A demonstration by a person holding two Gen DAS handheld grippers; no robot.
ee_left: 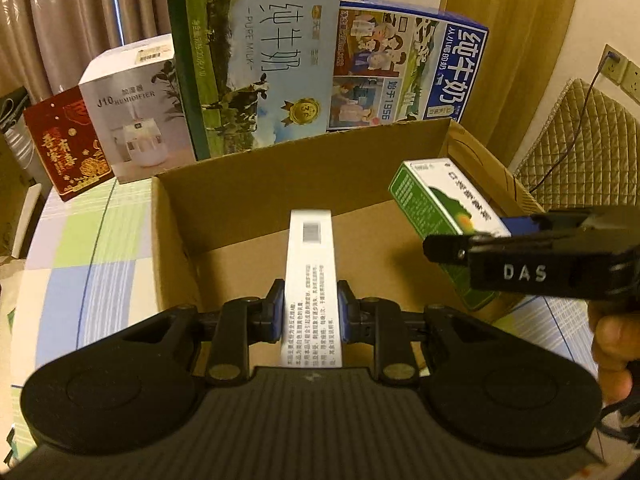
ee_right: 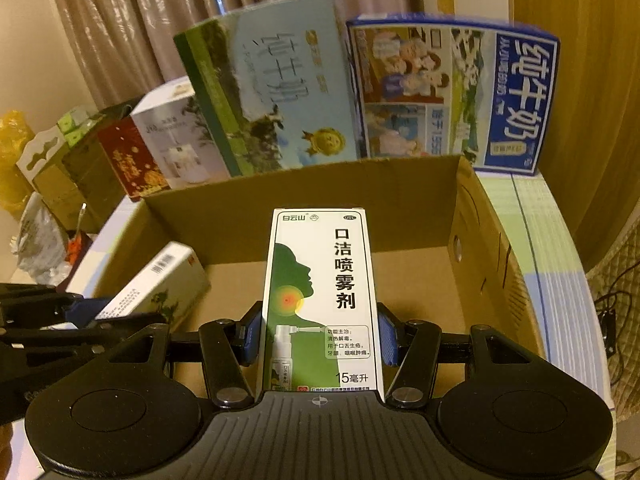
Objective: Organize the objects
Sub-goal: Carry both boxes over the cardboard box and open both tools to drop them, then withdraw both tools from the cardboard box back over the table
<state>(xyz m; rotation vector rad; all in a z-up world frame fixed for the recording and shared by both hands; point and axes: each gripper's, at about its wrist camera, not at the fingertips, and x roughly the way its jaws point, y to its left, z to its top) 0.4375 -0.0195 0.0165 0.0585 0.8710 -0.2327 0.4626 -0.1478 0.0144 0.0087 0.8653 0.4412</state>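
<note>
My left gripper is shut on a narrow white medicine box with a barcode, held over the open cardboard carton. My right gripper is shut on a green-and-white spray box printed with a head silhouette, also above the carton. In the left wrist view the spray box and the right gripper come in from the right. In the right wrist view the white box and the left gripper show at the left. The carton's floor looks bare.
Behind the carton stand a green milk carton, a blue milk carton, a white humidifier box and a red gift box. The checked tablecloth surrounds the carton. A quilted chair is at the right; bags and clutter lie left.
</note>
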